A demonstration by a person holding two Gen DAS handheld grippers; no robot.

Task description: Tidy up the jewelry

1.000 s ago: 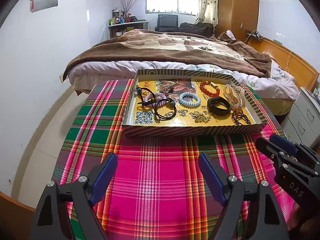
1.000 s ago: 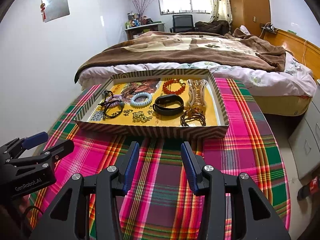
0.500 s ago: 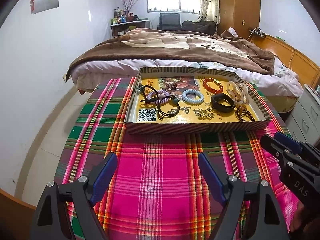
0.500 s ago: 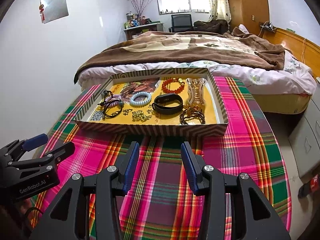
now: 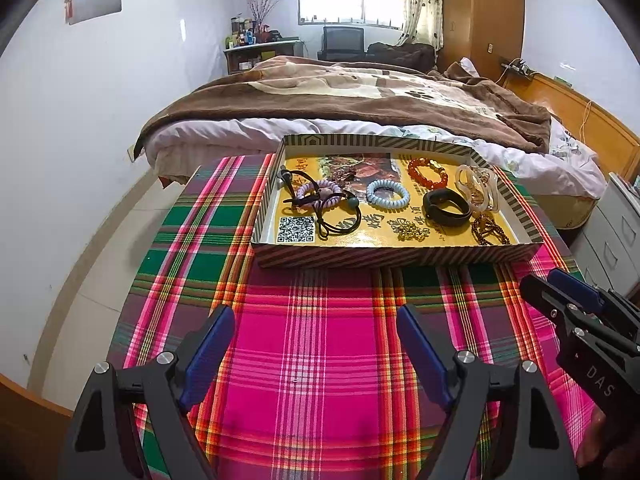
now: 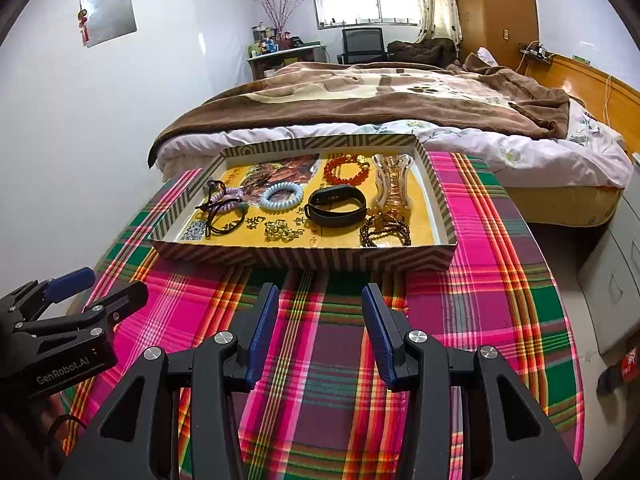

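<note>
Two claws are held above the plaid cloth [image 5: 320, 360], nothing gripped or touched: the left claw [image 5: 316, 344] spread wide, the right claw [image 6: 320, 320] parted about halfway. Beyond both, the jewelry is seen in a striped tray [image 6: 304, 258].

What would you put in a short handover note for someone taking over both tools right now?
Left tool: open, empty, over the plaid cloth short of the tray.
Right tool: open less wide, also empty, over the same cloth.
All jewelry lies in the striped tray: black cord ties on the left, then light blue coil band, gold chain, black wristband, red bead bracelet, clear bangles, dark bead bracelet.
Done: nothing visibly picked up.
Left: apparently all the sorting; the cord ties look tangled with a purple band.
</note>
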